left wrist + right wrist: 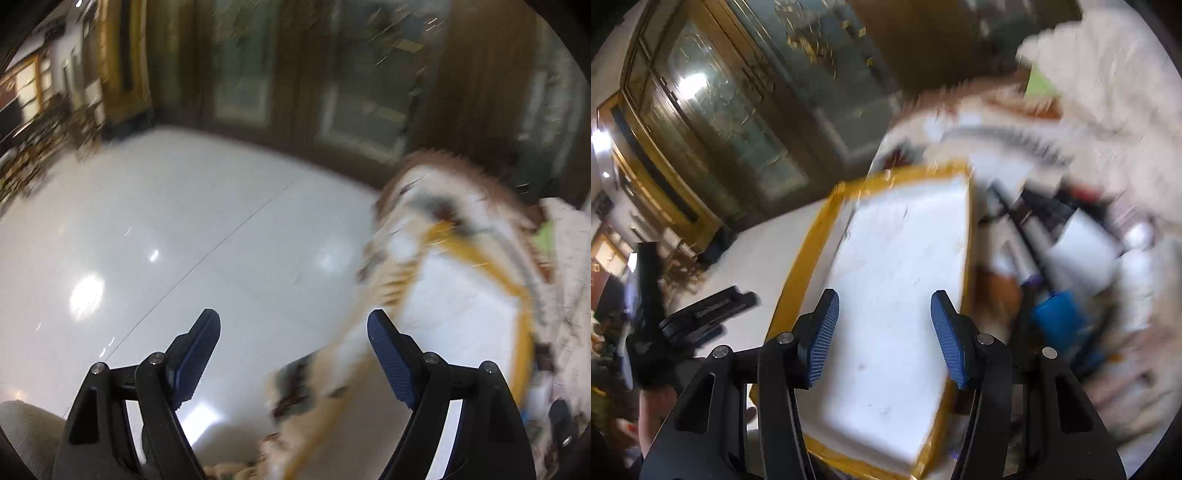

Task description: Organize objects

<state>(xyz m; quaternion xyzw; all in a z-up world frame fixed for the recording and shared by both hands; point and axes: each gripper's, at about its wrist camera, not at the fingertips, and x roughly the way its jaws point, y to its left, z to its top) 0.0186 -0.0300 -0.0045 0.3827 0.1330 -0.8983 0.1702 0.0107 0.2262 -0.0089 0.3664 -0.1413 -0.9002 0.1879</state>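
Note:
A white foam box (pixel 897 277) edged with yellow tape fills the middle of the right wrist view. My right gripper (pixel 885 295) hangs over its white top, open, with nothing between the blue pads (pixel 820 332). To the right of the box lies a blurred heap of items: a white bottle (pixel 1086 251), a blue-capped thing (pixel 1058 317) and black pieces (pixel 1045 210). In the left wrist view the same box (pixel 461 306) sits at the right, on patterned cloth. My left gripper (pixel 293 317) is open over the white floor (pixel 184 240), beside the box's left edge.
Dark wooden doors with glass panes (pixel 351 103) stand behind the floor. Pale patterned fabric (pixel 1108 92) lies behind and right of the heap. The black body of the left-hand device (pixel 701 314) and a person's hand (pixel 653 410) show at the left of the right wrist view.

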